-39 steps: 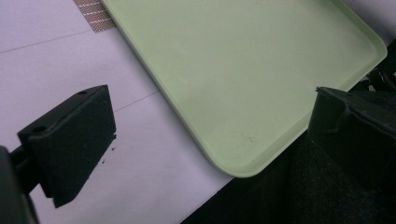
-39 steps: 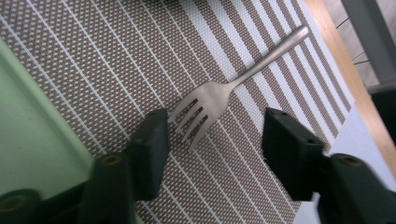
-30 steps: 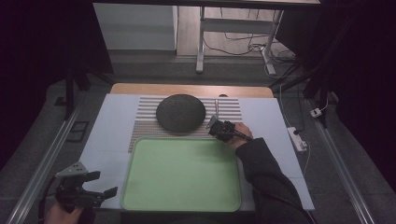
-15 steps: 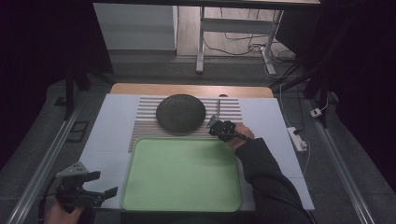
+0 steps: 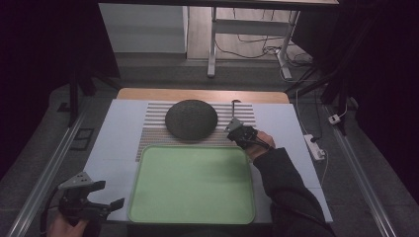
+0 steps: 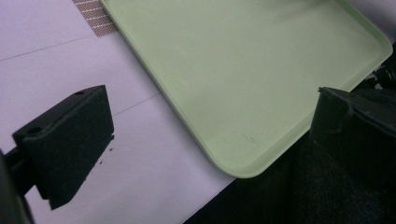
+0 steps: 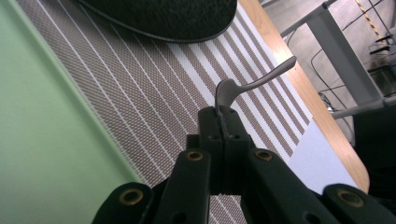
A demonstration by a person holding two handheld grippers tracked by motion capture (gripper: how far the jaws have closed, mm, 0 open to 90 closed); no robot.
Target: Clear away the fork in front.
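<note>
Left gripper (image 5: 106, 207) idles at near counter edge, jaws apart, empty, beside green tray (image 5: 192, 185). Farther: right gripper (image 5: 236, 131) clamped on metal spoon (image 7: 254, 84), raised over striped mat (image 5: 153, 128), likely tray-bound. Dark bowl (image 5: 191, 119) inverted behind.

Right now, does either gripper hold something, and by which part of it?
The right gripper is shut on a metal utensil, clamping one end; which end cannot be told. The left gripper is open and holds nothing.
</note>
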